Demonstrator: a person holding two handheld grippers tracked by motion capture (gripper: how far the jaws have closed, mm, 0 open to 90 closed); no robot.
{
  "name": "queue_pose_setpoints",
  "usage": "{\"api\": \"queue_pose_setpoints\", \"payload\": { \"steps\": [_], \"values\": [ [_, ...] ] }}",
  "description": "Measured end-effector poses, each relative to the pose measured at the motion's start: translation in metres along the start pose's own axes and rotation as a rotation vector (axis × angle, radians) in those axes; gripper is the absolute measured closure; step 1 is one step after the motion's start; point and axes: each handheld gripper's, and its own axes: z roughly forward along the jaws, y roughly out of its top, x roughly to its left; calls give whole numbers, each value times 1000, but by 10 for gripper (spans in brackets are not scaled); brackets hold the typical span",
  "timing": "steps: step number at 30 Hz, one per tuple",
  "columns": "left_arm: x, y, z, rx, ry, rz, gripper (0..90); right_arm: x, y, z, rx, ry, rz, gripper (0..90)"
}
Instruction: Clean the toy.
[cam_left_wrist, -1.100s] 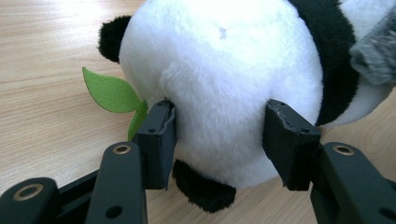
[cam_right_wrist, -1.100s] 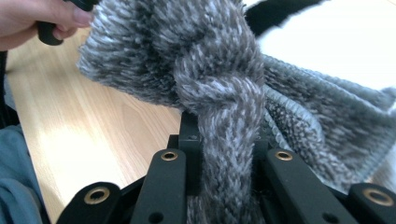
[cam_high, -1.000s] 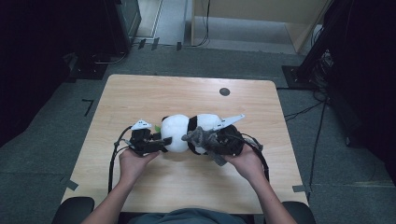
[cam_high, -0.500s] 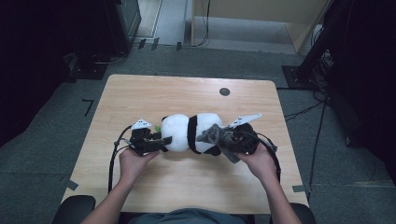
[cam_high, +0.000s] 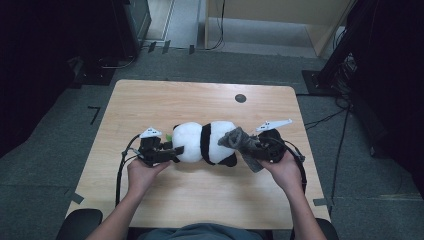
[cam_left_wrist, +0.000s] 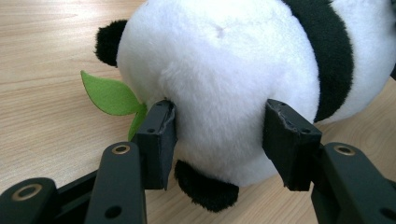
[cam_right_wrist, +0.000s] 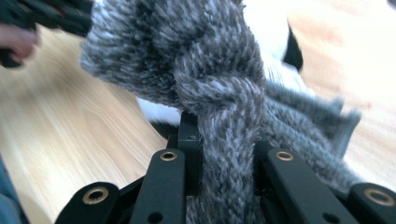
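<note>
- Fingers of my left gripper (cam_left_wrist: 219, 140) squeeze the plush black-and-white panda toy's (cam_high: 204, 142) rounded white end on the pale wooden table (cam_high: 200, 100).
- Right gripper (cam_right_wrist: 224, 154) pinches a grey knitted scarf (cam_right_wrist: 219, 93).
- Left gripper view reveals a green felt leaf (cam_left_wrist: 109, 95).

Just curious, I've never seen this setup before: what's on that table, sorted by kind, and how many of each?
Plush panda: 1
Grey knitted cloth: 1
Hand-held tongs: 2, the left tongs squeezing the panda, the right tongs clamped on the cloth
Total: 4
</note>
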Motion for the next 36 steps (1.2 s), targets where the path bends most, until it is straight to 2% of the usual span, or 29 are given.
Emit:
{"api": "queue_pose_setpoints", "payload": {
  "steps": [4, 7, 14, 22, 26, 29, 36],
  "values": [
    [-1, -1, -1, 2, -1, 3, 469, 11, 12, -5, -56, 13, -28, 769],
    [-2, -1, -1, -2, 3, 4, 472, 20, 23, 2, -64, 20, -55, 769],
    [-3, -2, -2, -13, 4, 6, 485, 42, 46, 32, -37, 47, -112, 769],
    [-4, -3, -2, -15, 8, 10, 495, 68, 69, 78, 6, 92, -165, 770],
    [-5, -2, -2, -14, 13, 13, 504, 80, 71, 98, 37, 109, -184, 770],
    [-5, -2, -2, -8, 18, 9, 509, 86, 71, 107, 51, 110, -190, 770],
    [-6, -3, -1, 3, 35, 32, 516, 88, 60, 111, 52, 132, -207, 772]
  ]
}}
